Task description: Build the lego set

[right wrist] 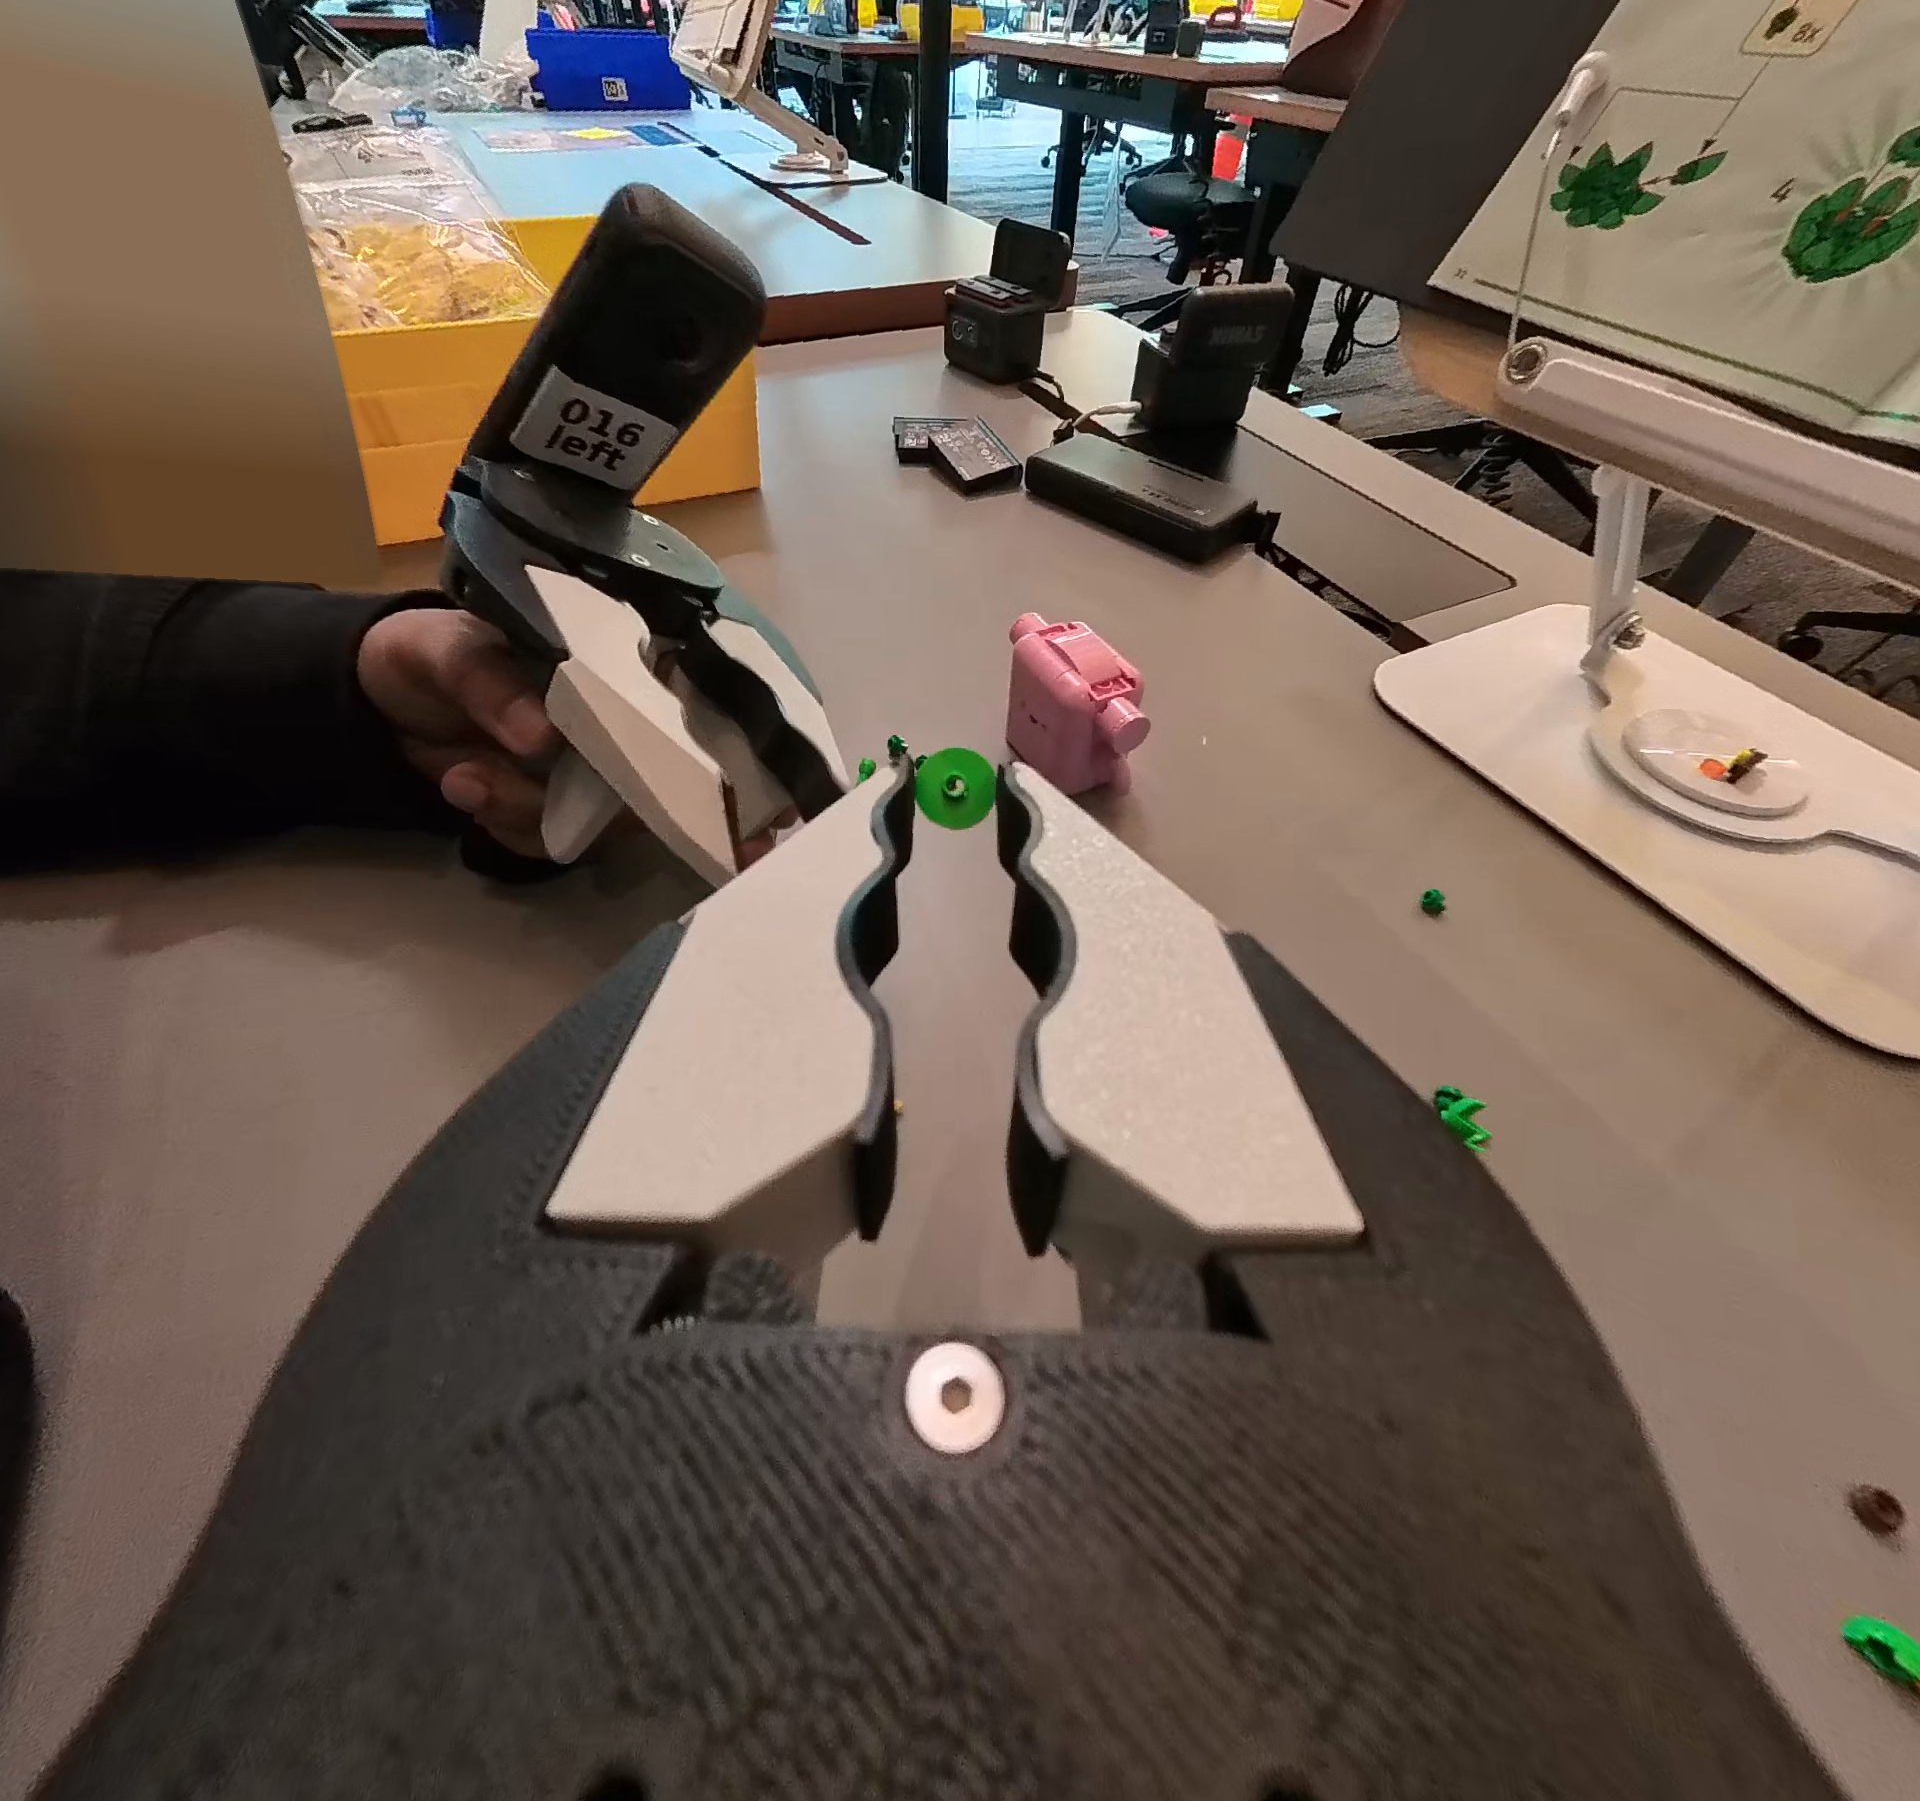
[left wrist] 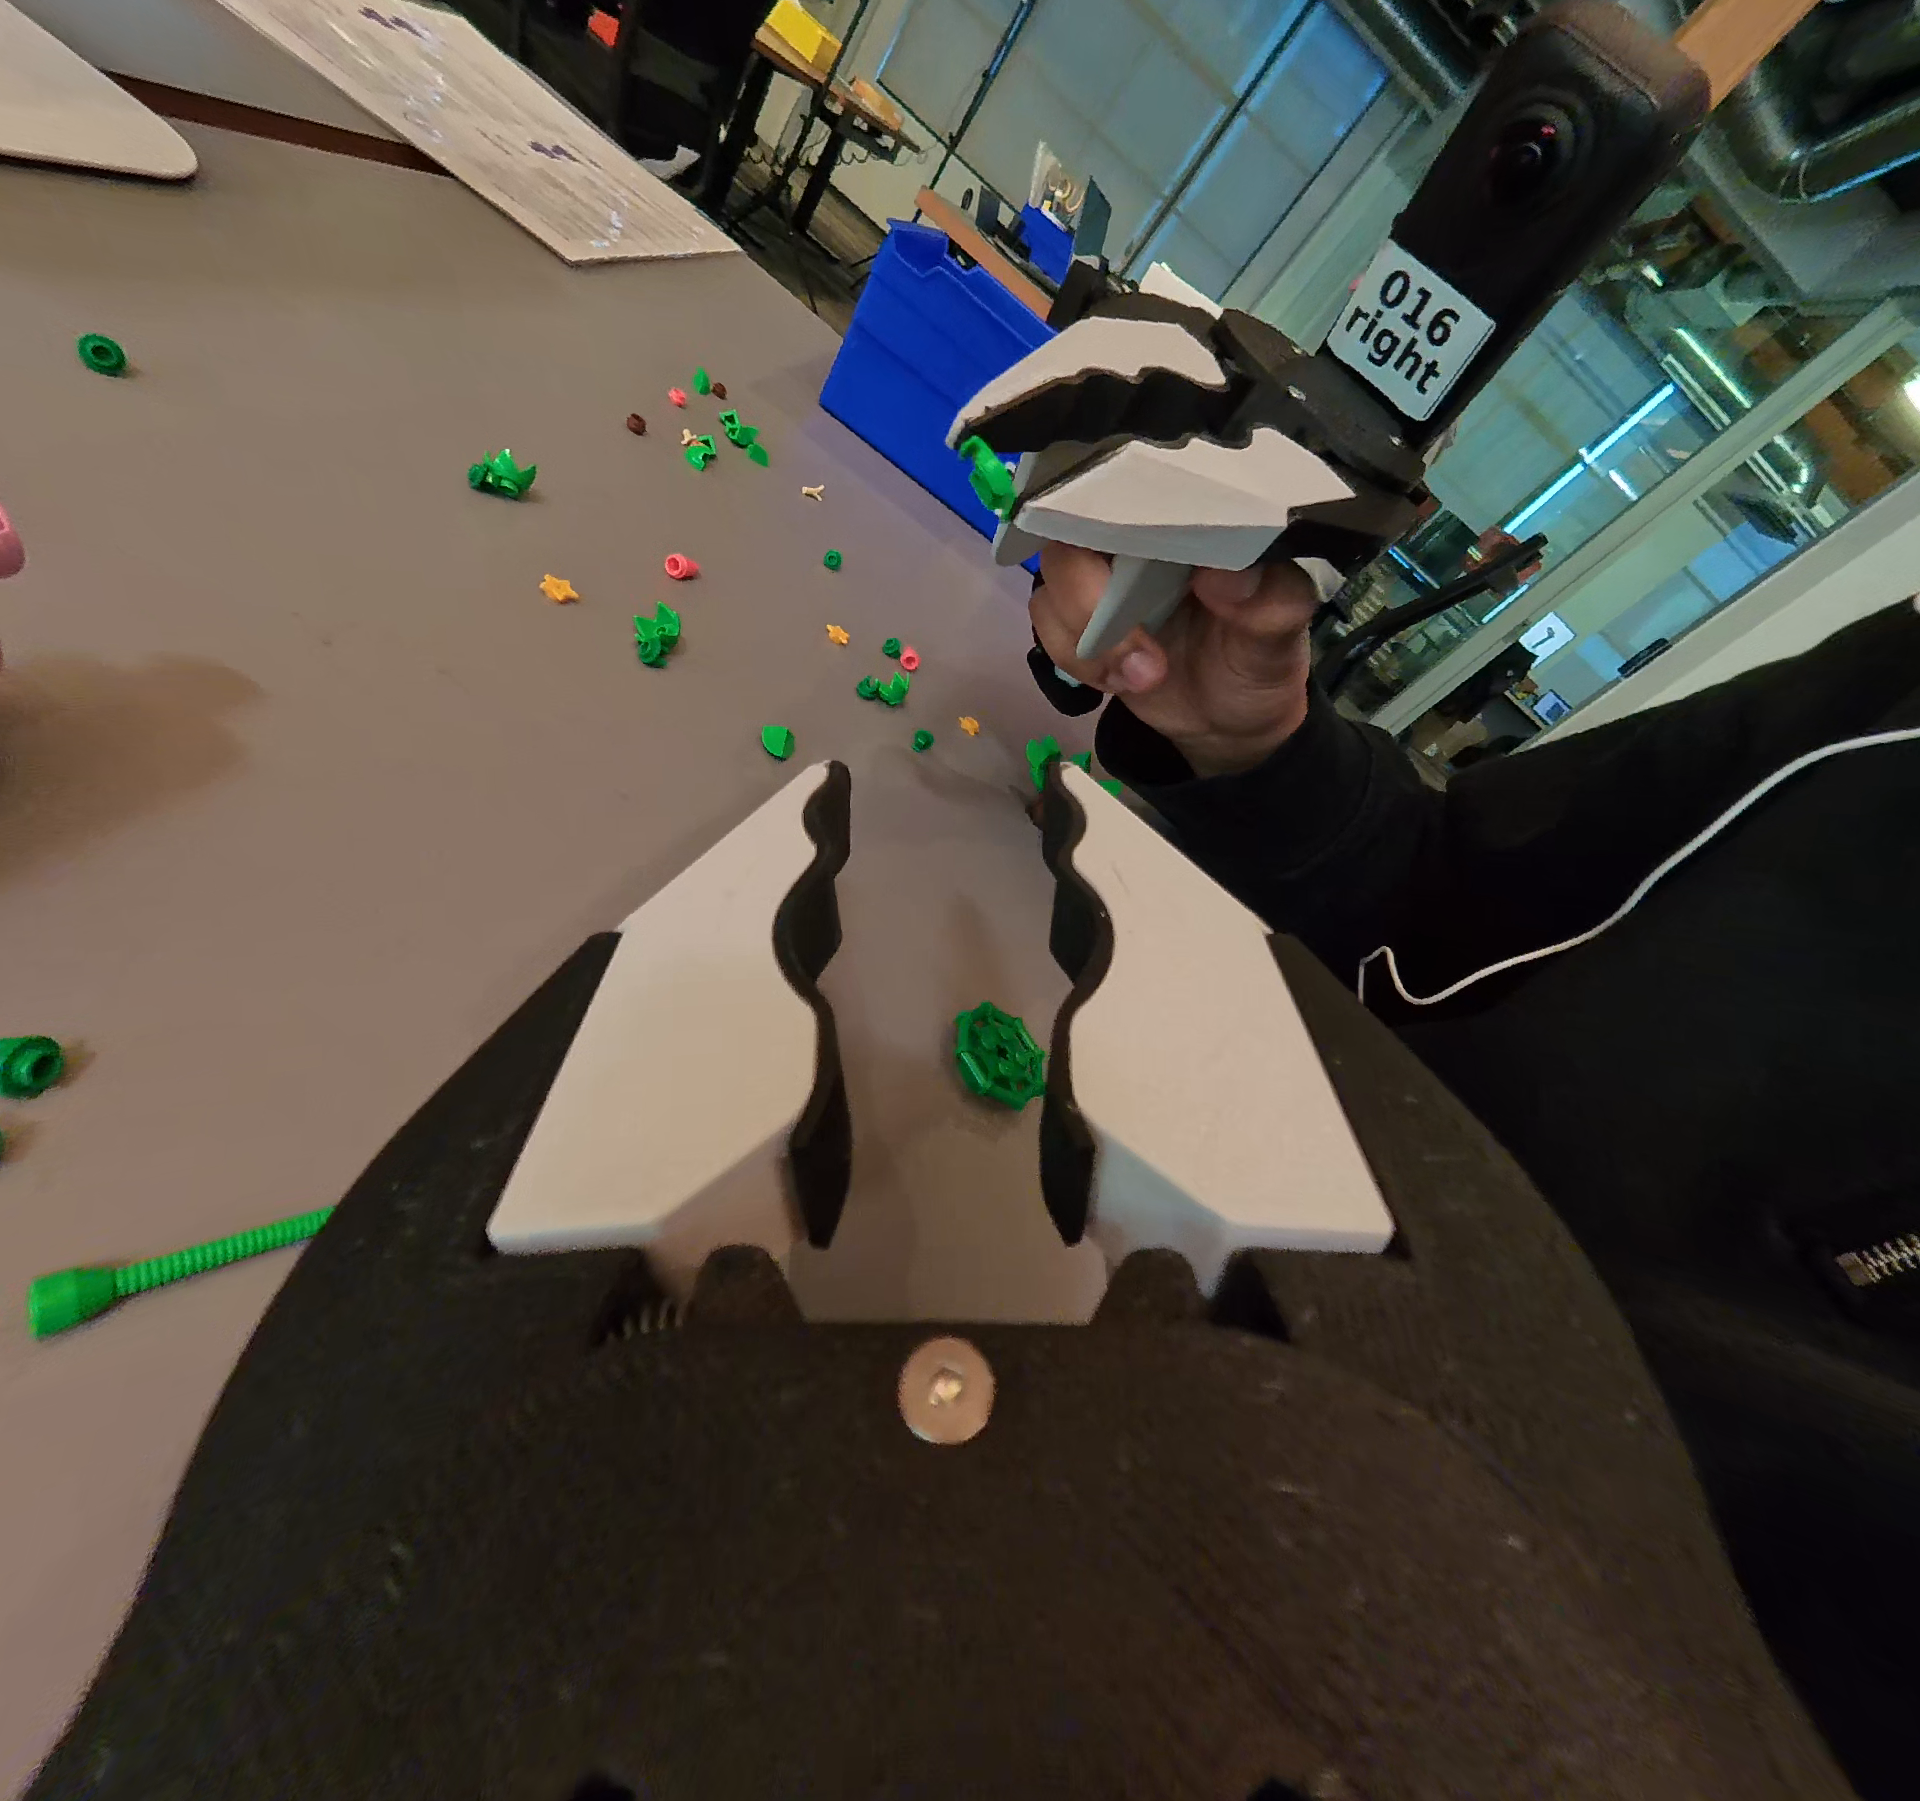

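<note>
My right gripper (right wrist: 954,787) is shut on a small round green piece (right wrist: 954,790), pinched at the fingertips above the table. In the left wrist view this gripper (left wrist: 982,478) hangs at upper right with the green piece (left wrist: 987,475) in its tips. My left gripper (left wrist: 945,780) is open and empty, low over the grey table (left wrist: 364,816). A green web-shaped round piece (left wrist: 1000,1055) lies on the table between its fingers, near the right one. The left gripper (right wrist: 779,821) sits just left of my right gripper's tips. A pink brick assembly (right wrist: 1075,707) stands just beyond them.
Loose green, pink and orange pieces (left wrist: 665,608) are scattered ahead of the left gripper. A green ribbed stem (left wrist: 156,1273) lies at lower left. A blue bin (left wrist: 925,369) sits at the table's far edge, a yellow bin (right wrist: 447,380) behind the left gripper. An instruction booklet (right wrist: 1714,141) on its white stand (right wrist: 1558,712) and black devices (right wrist: 1143,494) are at right. Across from one pair of fingers to the other is roughly 5 cm.
</note>
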`<state>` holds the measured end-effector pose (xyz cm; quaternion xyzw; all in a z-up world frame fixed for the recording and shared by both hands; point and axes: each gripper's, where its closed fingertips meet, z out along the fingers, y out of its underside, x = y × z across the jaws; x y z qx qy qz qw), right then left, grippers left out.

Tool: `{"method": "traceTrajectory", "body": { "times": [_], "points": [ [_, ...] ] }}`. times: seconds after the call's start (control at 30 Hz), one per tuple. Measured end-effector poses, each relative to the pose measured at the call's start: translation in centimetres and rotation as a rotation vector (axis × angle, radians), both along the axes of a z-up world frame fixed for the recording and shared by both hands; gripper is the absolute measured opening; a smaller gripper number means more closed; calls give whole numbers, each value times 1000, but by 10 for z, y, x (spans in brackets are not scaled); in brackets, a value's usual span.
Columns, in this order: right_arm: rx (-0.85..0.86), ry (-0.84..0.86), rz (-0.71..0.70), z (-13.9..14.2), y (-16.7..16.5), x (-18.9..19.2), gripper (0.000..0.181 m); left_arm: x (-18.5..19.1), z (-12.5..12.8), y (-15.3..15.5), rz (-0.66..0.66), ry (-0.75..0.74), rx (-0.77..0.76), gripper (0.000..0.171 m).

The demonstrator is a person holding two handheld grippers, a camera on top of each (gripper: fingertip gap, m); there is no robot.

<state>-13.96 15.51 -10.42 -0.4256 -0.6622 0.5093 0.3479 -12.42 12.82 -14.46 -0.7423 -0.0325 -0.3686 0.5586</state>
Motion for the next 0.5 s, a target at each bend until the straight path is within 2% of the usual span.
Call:
{"method": "traceTrajectory", "body": {
  "times": [0.23, 0.5],
  "points": [
    [6, 5, -3, 1, 1, 1, 13, 24, -14, -5, -130, -3, -102, 44],
    [22, 14, -3, 3, -1, 2, 14, 41, -30, -11, -178, 195, -166, 78]
  ]
}}
